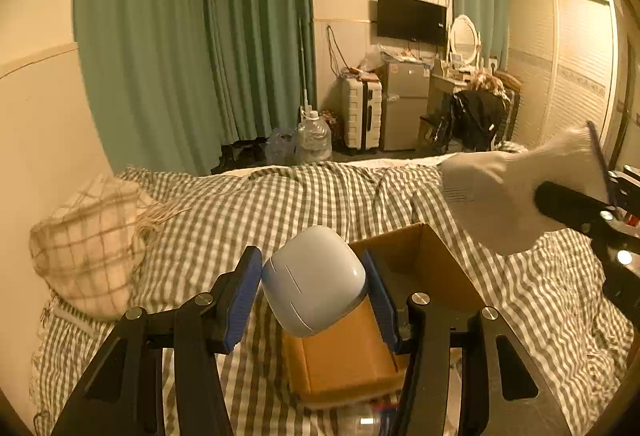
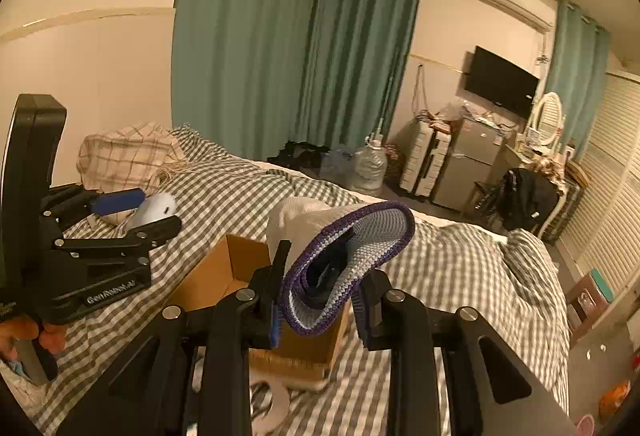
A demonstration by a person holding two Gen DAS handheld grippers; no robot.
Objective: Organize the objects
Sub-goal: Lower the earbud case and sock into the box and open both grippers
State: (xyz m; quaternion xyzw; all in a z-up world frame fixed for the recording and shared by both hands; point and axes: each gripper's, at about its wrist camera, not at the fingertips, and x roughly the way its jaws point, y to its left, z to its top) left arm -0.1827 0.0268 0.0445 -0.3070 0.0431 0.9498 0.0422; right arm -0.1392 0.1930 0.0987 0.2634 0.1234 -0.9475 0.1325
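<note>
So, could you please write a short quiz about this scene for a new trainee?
1. True or false: the left gripper holds a white case.
2. What does the right gripper hold? A) bottle B) sock C) book
3. Fill in: the open cardboard box sits on a ____ bedcover.

Key: 1 true; 2 B; 3 checked.

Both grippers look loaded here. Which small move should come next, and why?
Probably lower the left gripper slightly toward the open cardboard box and release: it is shut on the pale blue case above the box's near edge, while the right gripper holds the sock.
</note>
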